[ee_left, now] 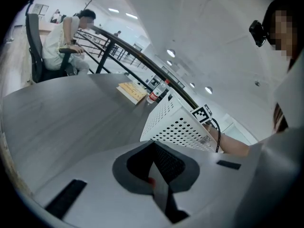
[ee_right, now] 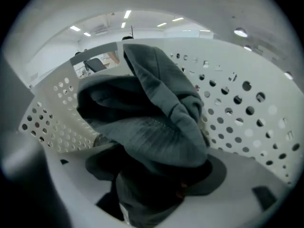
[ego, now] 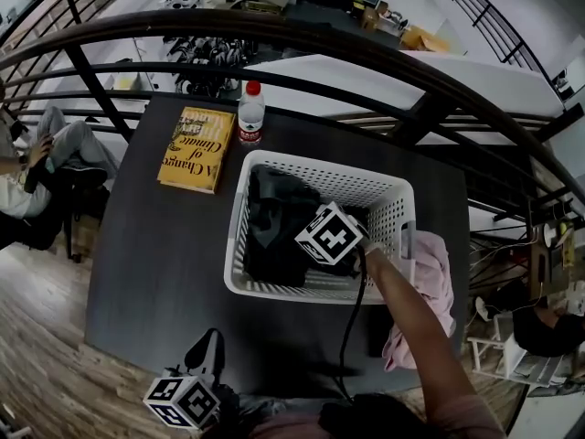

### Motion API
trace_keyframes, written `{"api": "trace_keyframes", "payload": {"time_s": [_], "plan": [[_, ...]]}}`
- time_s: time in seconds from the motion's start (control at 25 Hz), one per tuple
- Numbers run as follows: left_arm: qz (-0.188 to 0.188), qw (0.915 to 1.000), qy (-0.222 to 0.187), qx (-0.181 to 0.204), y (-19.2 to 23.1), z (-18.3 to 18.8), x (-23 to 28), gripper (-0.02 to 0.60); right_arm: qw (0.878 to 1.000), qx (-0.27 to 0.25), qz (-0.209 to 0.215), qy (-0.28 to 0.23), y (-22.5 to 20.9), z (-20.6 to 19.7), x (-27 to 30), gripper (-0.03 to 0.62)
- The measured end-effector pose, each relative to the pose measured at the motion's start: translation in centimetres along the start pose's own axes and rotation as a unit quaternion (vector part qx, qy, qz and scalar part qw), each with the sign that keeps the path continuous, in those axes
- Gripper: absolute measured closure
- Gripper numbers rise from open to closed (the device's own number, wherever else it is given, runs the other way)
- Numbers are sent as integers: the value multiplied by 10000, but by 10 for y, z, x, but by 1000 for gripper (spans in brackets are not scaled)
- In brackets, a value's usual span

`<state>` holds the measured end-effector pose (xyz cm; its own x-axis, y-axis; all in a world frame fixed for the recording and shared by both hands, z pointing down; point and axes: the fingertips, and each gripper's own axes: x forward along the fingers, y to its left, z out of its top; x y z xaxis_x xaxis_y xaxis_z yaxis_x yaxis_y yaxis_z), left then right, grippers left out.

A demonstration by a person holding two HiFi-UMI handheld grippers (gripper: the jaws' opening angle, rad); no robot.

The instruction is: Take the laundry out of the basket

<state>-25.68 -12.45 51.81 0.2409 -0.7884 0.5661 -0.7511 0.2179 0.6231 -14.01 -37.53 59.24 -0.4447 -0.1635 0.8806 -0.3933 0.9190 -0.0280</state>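
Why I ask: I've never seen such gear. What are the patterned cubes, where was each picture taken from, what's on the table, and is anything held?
No robot: a person holds a two-jaw gripper in each hand, and the patterned cubes are parts of those grippers. The head view comes from a camera on the person's head, looking down; the other two come from cameras riding on the grippers. On the table stand a white basket of dark laundry, a yellow book and a water bottle; a pink cloth lies right of the basket. The right gripper is down in the basket, jaws spread, pushed into the laundry but not pinching it. The left gripper hangs shut and empty by the table's near edge.
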Motion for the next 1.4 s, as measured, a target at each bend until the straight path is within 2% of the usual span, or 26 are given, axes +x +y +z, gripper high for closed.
{"api": "trace_keyframes", "payload": {"time_s": [0.2,0.44,0.56,0.96,1.4], "plan": [[-55,10000,14,16,-2,1,3,584,9991,-136,-306,243,-5,-6,12,235],[-144,9999,-22,52,-7,3,1,584,9995,-118,-189,243,2,-10,2,438],[-187,9998,-48,93,-8,5,-2,584,9997,-25,-166,153,4,-12,-8,487],[-412,9988,-70,273,-19,10,-7,584,9989,41,-353,-311,11,6,-55,499],[-731,9958,-120,537,-33,22,-12,584,9885,163,-1027,-1100,8,33,-131,500]]}}
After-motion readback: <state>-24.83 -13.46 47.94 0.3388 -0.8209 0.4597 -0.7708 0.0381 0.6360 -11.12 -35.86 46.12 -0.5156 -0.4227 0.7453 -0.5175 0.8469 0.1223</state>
